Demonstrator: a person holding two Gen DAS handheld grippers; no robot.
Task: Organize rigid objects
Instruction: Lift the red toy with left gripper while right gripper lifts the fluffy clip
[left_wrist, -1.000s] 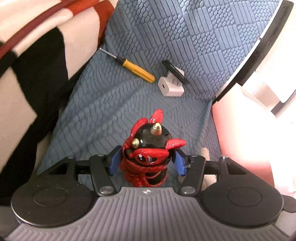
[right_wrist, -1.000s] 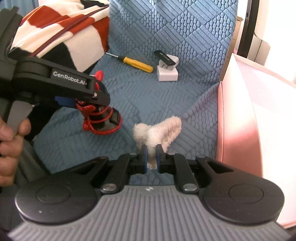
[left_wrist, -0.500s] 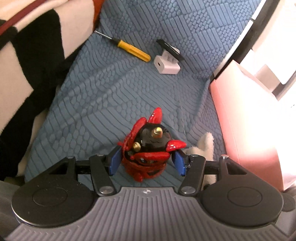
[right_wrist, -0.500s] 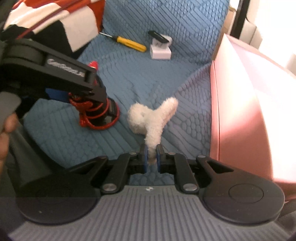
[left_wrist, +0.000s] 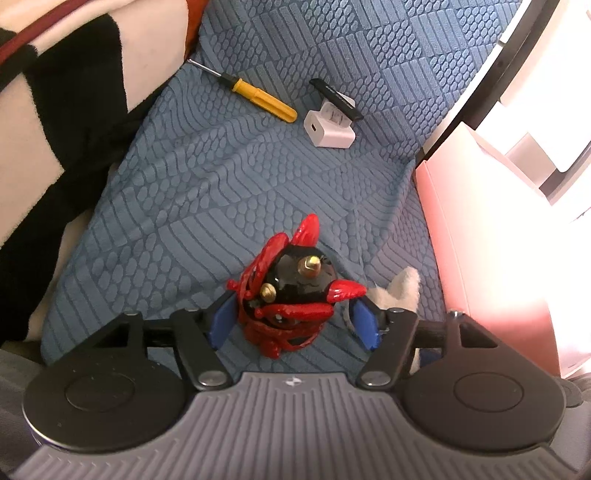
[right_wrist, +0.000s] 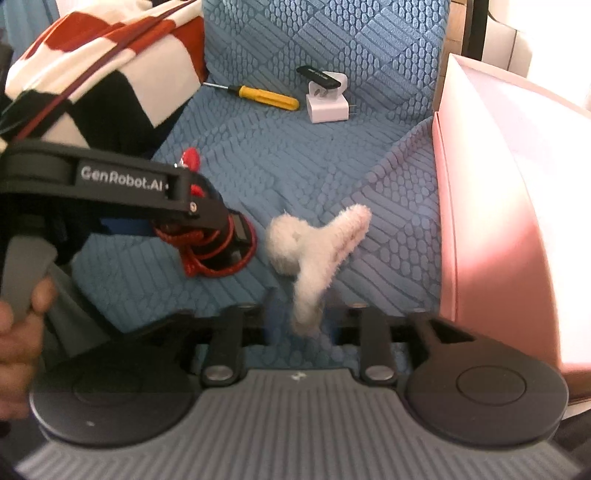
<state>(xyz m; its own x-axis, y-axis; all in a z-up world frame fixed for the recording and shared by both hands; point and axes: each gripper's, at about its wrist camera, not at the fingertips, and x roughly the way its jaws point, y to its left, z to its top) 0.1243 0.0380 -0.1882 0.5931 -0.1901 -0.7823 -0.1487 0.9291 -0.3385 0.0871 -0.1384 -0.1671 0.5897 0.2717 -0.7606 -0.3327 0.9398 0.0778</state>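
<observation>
Parted now, right tongs (right_wrist: 295, 314) release the upright fluffy clip (right_wrist: 314, 251); left tongs (left_wrist: 293, 325) straddle the upright figurine (left_wrist: 291, 295).

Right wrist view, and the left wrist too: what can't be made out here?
- right gripper: fingers motion-blurred in its own view; contact with the fluffy clip is unclear.
- figurine: the right wrist view has its top behind the left gripper; pad pressure is unreadable in the left wrist view.
- pink box: cut by the frame edge and glare-washed; its inside is unseen.
- black stick: its print is too small.
</observation>
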